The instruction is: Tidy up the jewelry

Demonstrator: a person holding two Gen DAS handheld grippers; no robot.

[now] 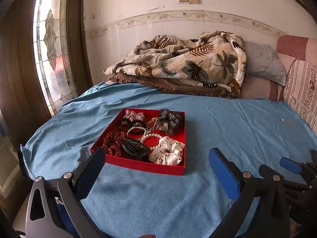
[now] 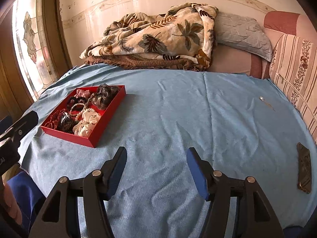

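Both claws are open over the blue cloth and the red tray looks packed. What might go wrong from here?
The pearl strand threads between the black hair claw clip and the white scrunchie, so lifting any one may drag its neighbours out. The small silver piece lying apart is easy to miss.

Bare blue cloth (image 2: 178,109) lies between red tray (image 2: 111,127) and dark flat object (image 2: 304,166).
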